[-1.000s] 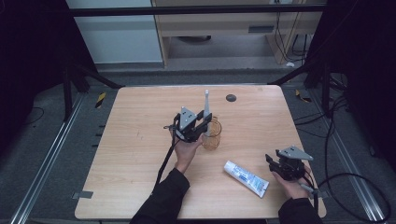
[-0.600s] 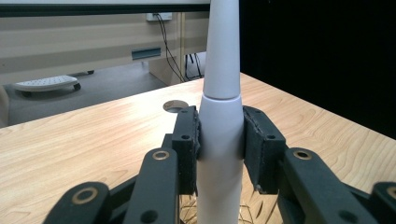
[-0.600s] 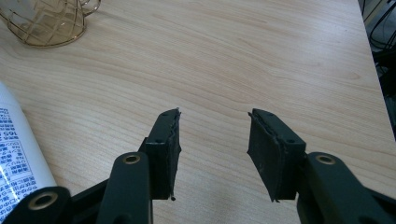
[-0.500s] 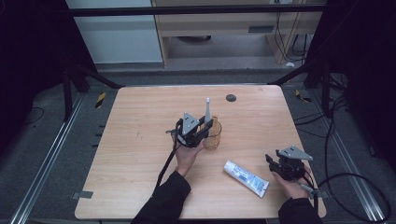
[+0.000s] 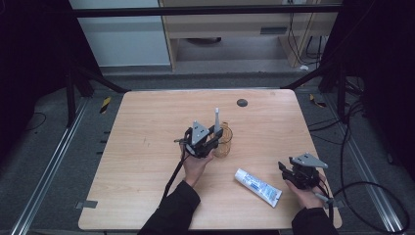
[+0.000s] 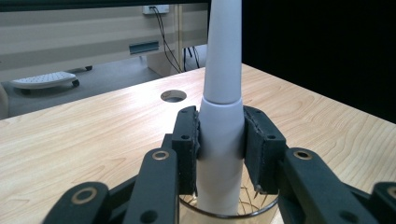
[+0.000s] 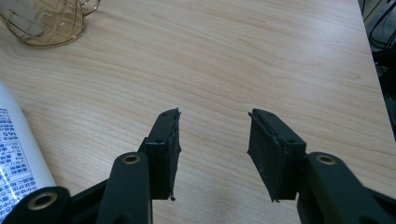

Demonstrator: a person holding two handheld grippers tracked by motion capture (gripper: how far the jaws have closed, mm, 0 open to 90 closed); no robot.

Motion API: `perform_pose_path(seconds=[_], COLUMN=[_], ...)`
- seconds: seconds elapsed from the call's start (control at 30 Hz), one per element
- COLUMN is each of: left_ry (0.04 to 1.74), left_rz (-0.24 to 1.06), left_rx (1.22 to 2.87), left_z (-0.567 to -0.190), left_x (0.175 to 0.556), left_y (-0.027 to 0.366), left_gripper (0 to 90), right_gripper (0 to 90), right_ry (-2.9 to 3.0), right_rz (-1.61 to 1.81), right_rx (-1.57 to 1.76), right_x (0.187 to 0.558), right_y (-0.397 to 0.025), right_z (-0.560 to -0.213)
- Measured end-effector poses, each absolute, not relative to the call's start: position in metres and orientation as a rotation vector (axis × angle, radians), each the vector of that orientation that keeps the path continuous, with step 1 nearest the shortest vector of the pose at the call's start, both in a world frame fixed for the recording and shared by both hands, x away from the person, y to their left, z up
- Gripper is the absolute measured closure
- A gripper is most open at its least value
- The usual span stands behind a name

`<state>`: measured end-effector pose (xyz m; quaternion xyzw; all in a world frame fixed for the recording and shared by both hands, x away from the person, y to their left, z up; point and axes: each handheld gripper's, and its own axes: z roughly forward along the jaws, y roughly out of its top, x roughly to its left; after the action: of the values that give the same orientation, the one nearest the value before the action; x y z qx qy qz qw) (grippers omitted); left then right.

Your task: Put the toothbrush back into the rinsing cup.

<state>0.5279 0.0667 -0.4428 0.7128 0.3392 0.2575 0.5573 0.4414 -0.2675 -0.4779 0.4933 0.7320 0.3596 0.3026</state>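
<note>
Print on the white toothpaste tube [image 5: 258, 187] ran too small for us to read beyond "165", while our left gripper [image 6: 219, 149] clamped a white toothbrush handle [image 6: 221, 121] upright in the gold wire cup [image 5: 224, 142] mid-table [image 5: 147, 127], and our right gripper [image 7: 214, 154] hovered wide open, empty, near the table's right edge.

Pale wooden bench [image 5: 147, 147] with matt, fine-grained top. Smooth white plastic toothbrush handle [image 6: 222, 116], slightly glossy, between matt black rubbery pads of left tongs [image 6: 219, 140]. Thin golden metal wire cup [image 7: 46, 21], shiny. Glossy white plastic toothpaste tube [image 5: 258, 186], printed.
</note>
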Motion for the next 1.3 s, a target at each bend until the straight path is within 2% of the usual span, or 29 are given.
perform_pose_path(seconds=[0.33,0.63,1.07,1.3], left_ry=[0.779,0.778,0.804,0.806], left_rz=[0.612,0.603,0.598,0.611], left_rx=[1.688,1.691,1.704,1.703], left_z=[-0.443,-0.444,-0.446,-0.432], left_x=[0.524,0.523,0.517,0.506], left_y=[0.067,0.067,0.071,0.087], left_gripper=[66.1,61.7,42.5,38.0], right_gripper=[52.7,52.7,52.0,51.2], right_ry=[1.942,1.938,1.936,1.929], right_rz=[0.953,0.953,0.952,0.961], right_rx=[1.312,1.309,1.31,1.316], right_x=[0.441,0.441,0.441,0.44], right_y=[-0.267,-0.268,-0.268,-0.268], right_z=[-0.478,-0.478,-0.477,-0.475])
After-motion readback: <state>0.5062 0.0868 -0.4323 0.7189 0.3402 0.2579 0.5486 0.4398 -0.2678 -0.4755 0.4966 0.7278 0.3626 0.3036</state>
